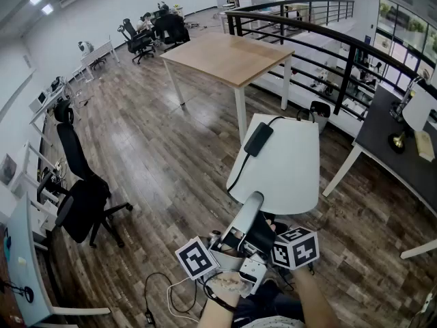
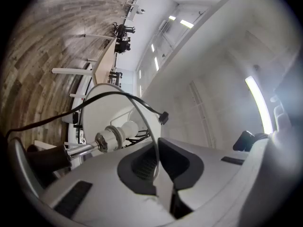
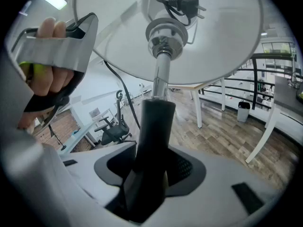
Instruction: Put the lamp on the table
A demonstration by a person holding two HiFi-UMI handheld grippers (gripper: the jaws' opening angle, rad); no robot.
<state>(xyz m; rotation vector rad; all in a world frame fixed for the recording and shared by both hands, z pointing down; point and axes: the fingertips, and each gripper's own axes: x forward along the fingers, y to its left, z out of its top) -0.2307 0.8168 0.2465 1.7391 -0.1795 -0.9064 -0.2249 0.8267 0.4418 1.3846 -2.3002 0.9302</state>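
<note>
White-shaded lamp [image 1: 283, 162] is in transit: our right gripper [image 3: 150, 174] clamps its black stem [image 3: 154, 122], left gripper [image 2: 158, 174] pinches the cord [image 2: 147, 126]; next we should carry it to the wooden table [image 1: 225, 53]

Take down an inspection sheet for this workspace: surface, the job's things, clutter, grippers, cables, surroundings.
Surface: wooden table ahead, top bare.
Job's things: lamp, white-shaded, carried in the air, not yet on the table.
Clutter: nothing seen on the table.
Grippers: right gripper jaws shut on the lamp's dark stem; left gripper jaws shut on the cord.
Cables: the cord loops across the lamp; loose cables lie on the floor by the person.
Surroundings: office chair at left, black railing beyond the table, dark desk at right.
</note>
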